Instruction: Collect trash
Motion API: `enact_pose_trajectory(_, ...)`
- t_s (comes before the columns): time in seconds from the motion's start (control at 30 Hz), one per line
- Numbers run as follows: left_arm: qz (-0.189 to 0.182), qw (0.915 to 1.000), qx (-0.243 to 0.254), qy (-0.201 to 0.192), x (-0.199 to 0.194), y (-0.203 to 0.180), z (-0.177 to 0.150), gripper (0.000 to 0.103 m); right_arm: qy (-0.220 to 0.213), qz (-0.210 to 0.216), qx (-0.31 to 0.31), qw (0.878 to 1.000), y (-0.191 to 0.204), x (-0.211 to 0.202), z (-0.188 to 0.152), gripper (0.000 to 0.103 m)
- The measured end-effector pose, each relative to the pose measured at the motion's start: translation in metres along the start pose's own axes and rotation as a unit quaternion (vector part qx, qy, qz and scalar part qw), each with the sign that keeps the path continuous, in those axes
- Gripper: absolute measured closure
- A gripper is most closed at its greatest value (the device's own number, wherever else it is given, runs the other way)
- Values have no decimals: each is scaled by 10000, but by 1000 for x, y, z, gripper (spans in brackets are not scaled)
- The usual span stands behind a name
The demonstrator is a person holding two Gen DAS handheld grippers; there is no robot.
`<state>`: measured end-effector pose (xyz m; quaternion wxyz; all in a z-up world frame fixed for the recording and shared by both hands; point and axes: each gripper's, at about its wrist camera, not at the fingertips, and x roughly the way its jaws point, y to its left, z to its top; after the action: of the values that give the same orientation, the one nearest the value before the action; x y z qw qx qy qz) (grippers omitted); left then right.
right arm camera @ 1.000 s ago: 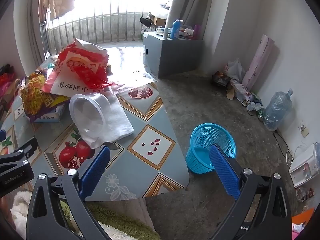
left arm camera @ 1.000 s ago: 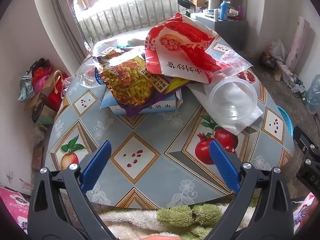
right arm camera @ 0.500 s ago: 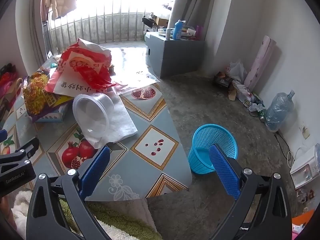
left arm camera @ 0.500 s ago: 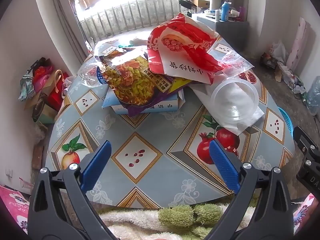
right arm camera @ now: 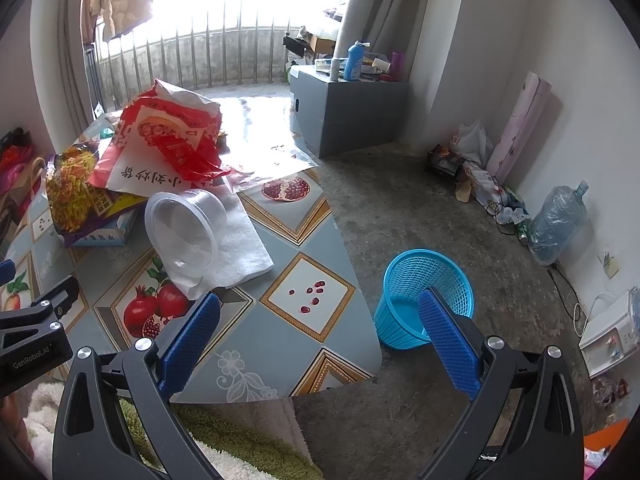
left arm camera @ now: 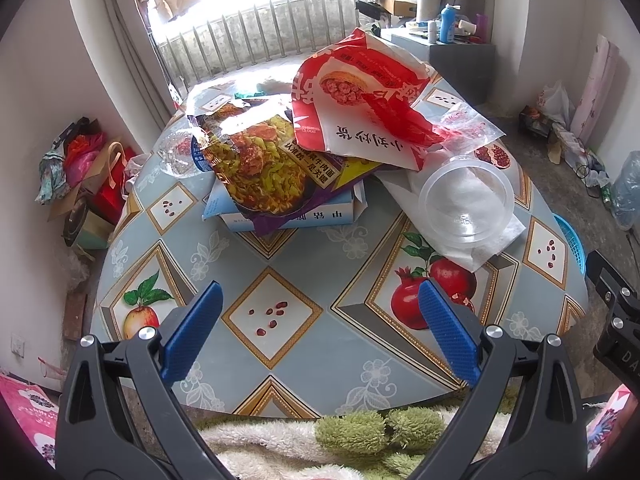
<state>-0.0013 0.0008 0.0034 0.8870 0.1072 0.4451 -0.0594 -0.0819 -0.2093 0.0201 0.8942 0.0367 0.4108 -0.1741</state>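
- The trash sits in a heap at the centre and upper middle of the left wrist view, on the far half of the table (left arm camera: 304,312).
- A red bag (left arm camera: 360,108) lies on top; its far end is crumpled and its underside is hidden.
- Below it a noodle packet (left arm camera: 264,160) covers most of a flat box (left arm camera: 296,216); only the box's near edge and corners show.
- A clear cup (left arm camera: 468,200) lies tipped on a white sheet (left arm camera: 492,240) at centre right, its mouth facing the camera and its long axis running away toward the upper right.
- The packet's long axis runs from upper left to lower right of the frame.
- A crushed clear bottle (left arm camera: 176,152) peeks out at the heap's left edge, half hidden.
- A blue basket (right arm camera: 424,296) stands on the floor at lower centre of the right wrist view, partly behind a finger; in the left wrist view only a sliver of its rim shows.
- The left gripper (left arm camera: 320,300) hangs over the near table, fingers wide apart and holding nothing.
- The right gripper (right arm camera: 320,312) is spread just as wide, also holding nothing, framing the table edge and basket.
- Compared with a second ago, the heap sits slightly lower and larger in the left wrist view, and the basket has shifted a little right in the right wrist view.
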Motion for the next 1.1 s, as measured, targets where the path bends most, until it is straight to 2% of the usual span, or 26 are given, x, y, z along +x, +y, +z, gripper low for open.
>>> enact_pose_trajectory(1.1,4,10000,2,-36,0,-3,2,9,-20,12,20,10000,-2,-2,2,6)
